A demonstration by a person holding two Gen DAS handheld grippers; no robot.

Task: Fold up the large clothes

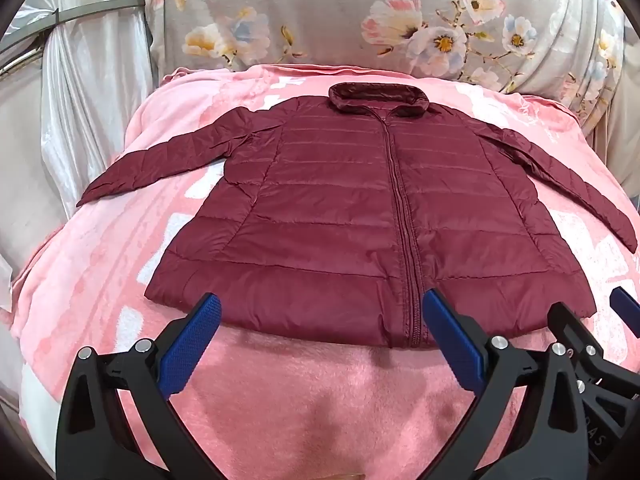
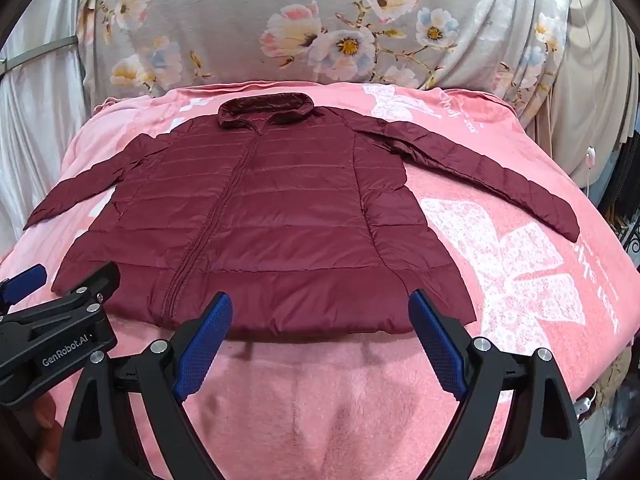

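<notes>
A dark red quilted jacket [image 1: 340, 216] [image 2: 260, 224] lies flat and zipped on a pink blanket [image 1: 320, 392] [image 2: 340, 392], collar at the far side, both sleeves spread outward. My left gripper [image 1: 322, 312] hovers open just above the near hem, left of the zipper's lower end, nothing between its blue pads [image 1: 192, 348]. My right gripper [image 2: 320, 312] is open too, over the hem's right half, with nothing in it. Each gripper shows at the edge of the other's view: the right one [image 1: 592, 344] and the left one [image 2: 52, 320].
A grey floral cushion or quilt [image 1: 360, 20] [image 2: 320, 20] stands behind the blanket. White satin curtains [image 1: 80, 100] hang at the left. A cable and dark clutter [image 2: 608, 184] sit off the bed's right edge. White flower prints [image 2: 512, 264] mark the blanket.
</notes>
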